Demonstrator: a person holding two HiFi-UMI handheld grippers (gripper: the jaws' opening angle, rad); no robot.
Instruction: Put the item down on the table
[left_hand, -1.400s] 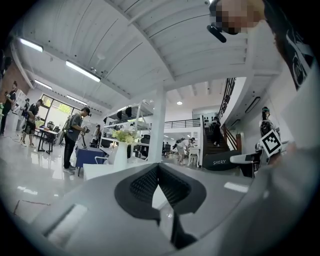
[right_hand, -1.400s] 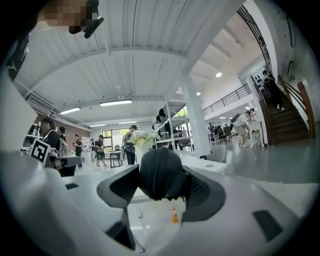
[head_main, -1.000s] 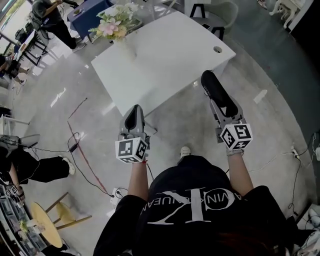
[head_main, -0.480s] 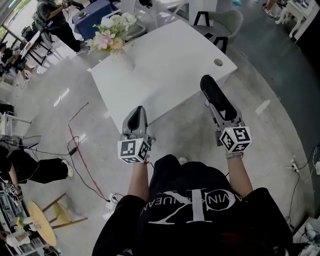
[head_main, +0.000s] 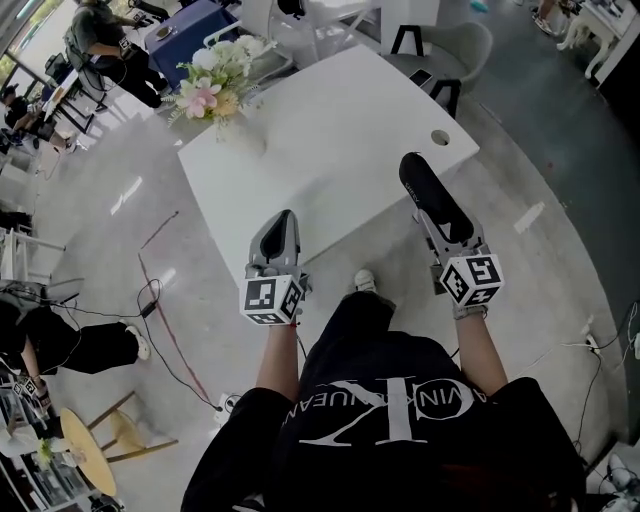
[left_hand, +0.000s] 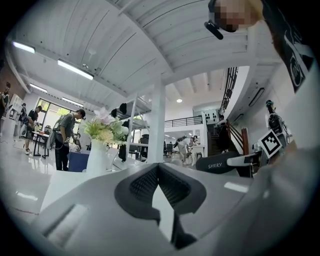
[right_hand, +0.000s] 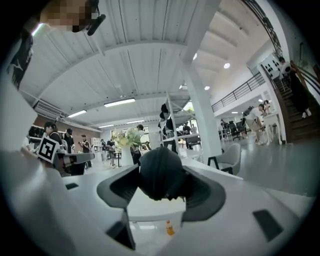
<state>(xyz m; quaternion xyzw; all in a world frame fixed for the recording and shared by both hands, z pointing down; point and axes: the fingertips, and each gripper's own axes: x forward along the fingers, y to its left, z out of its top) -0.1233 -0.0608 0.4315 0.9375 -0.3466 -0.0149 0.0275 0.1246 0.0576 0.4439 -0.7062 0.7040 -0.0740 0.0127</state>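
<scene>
The right claw (right_hand: 160, 189) is clamped on the near end of a long black item (head_main: 428, 190), which fills the gap between the two pads. From there the item runs straight away from the person, so its long axis points at the near right edge of the white bench (head_main: 320, 130). In the head view its far tip overlaps that edge, just short of the round hole (head_main: 440, 137) in the top. In the right gripper view the top lies ahead of and below the item, with the item held clear above it and not touching.

The coming move turns on that relation. The claw itself looks to be at or just outside the edge, so I judge that it needs to go forward and down. Most of the item's length should be over the top before the claw lets go. Set down across the edge, it could tip to the floor.

The left claw (head_main: 280, 232) is closed at the tips with nothing in it. It hangs near the same edge further left and well apart from the item, so the right hand is the one to do the work.

There is plenty of room, as the middle and right of the top are bare. A vase of flowers (head_main: 215, 80) stands at the far left corner, well away. A chair (head_main: 450, 50) sits beyond the far side.
</scene>
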